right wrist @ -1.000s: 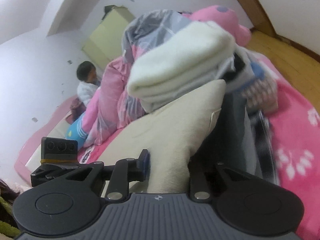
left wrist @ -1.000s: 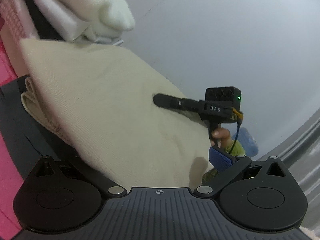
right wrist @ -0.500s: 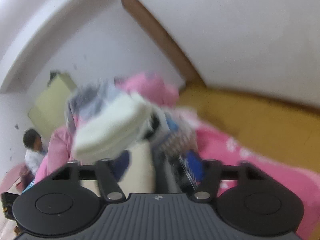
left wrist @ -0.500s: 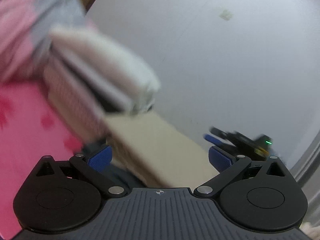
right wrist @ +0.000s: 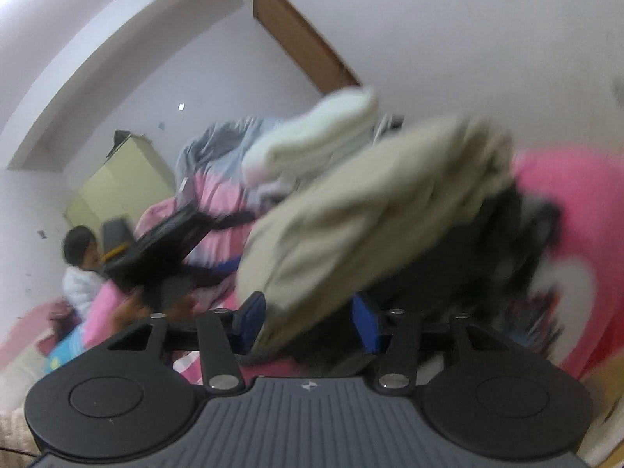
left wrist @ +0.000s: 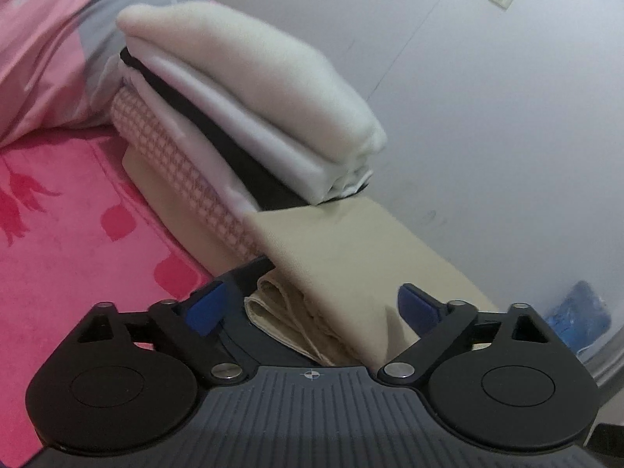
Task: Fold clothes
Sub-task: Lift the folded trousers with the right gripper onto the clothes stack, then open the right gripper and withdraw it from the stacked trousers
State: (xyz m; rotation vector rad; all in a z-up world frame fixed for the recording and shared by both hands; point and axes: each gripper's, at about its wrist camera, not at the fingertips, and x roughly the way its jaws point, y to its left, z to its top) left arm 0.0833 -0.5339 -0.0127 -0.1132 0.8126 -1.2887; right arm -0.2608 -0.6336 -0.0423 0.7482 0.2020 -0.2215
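- Left gripper pointed forward and somewhat down over the near end of the beige garment, low over the bed.
- Its jaws stood wide, one blue pad on each side of the garment's folded edges. Neither pad pressed the cloth: released. The jaws had just been closing a little, with the garment between them.
- Right gripper pointed nearly level at the same beige garment, seen from its other side; this view was blurred.
- Its jaws had just been narrowing, and the garment's lower corner hung between the two blue pads. Whether they pinched the cloth, I could not tell through the blur.
- The left gripper's body showed in the right view as a dark blurred shape, left of the garment.
- Beige garment: one, folded, lying on the pink blanket with its far end under the stack.
- Stack on the garment's far end: four layers counted, cream on top, then white, black, and a pink-checked piece at the bottom.
- Quilt, pink and grey: one, bunched behind the stack.
- Person: one, seated at the far left of the right view, blurred.
- Grippers: two. Blue pads seen: two on each.
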